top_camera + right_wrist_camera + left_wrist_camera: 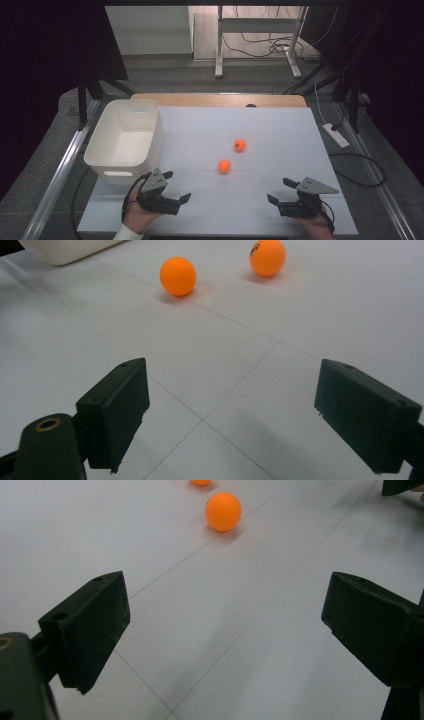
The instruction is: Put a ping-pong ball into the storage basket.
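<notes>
Two orange balls lie on the white desk (200,210), near each other but apart. The nearer ball (224,166) sits roughly midway between the two grippers and a little ahead of them; the farther ball (240,145) rests just beyond it, to the right. A white bin (116,160) stands at the left side of the desk, empty as far as can be seen.

The left hand-held gripper (174,187) rests low near the front edge beside the bin, jaws spread wide with nothing between them. The right hand-held gripper (281,191) sits near the front right, jaws likewise wide and empty. Both point toward the balls.

The balls look like table-tennis balls, so they are probably very light, hollow and smooth. On the flat desk they would likely roll off at a slight nudge, and a hard squeeze could dent one or make it pop sideways. The safest hold is probably across the widest part, pads on opposite sides, closing gently with the jaws centred on the ball.

The farther ball carries a small dark mark, seen in the right gripper view, too small to read. No other writing is legible.
</notes>
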A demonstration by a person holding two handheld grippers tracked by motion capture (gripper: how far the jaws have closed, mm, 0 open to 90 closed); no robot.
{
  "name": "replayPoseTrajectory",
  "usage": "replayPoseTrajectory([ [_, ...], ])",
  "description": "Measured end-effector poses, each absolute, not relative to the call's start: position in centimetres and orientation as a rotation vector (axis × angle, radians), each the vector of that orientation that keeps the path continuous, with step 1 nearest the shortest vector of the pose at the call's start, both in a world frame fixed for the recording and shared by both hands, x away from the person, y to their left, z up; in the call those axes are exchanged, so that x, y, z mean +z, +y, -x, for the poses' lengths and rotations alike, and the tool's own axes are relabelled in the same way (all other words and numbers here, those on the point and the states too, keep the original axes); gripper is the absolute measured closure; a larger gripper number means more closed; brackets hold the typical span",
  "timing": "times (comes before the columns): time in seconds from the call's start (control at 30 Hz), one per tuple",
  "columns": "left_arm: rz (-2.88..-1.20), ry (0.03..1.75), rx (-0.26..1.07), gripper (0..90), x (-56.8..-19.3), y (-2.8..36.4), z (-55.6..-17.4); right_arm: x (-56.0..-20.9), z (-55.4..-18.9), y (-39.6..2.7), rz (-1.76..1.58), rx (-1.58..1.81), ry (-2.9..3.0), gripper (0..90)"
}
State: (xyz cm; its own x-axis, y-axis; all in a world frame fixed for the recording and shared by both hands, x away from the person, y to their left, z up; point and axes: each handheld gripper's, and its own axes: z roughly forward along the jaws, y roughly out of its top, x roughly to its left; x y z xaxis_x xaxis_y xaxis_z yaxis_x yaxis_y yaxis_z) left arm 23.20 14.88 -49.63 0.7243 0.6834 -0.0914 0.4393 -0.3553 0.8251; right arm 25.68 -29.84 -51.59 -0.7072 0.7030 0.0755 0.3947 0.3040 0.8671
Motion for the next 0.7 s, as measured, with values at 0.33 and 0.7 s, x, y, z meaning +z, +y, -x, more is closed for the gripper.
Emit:
replayPoseTrajectory([
  [0.33, -2.021, 0.83, 0.312, 5.8, -49.3, 13.6, -24.2, -51.6, -25.7, -29.8, -0.989, 1.363, 2.259, 14.1],
  [0.7, -2.02, 0.822, 0.294, 5.9, -48.7, 12.7, -25.0, -51.6, -25.7, -29.8, -0.986, 1.366, 2.251, 14.1],
])
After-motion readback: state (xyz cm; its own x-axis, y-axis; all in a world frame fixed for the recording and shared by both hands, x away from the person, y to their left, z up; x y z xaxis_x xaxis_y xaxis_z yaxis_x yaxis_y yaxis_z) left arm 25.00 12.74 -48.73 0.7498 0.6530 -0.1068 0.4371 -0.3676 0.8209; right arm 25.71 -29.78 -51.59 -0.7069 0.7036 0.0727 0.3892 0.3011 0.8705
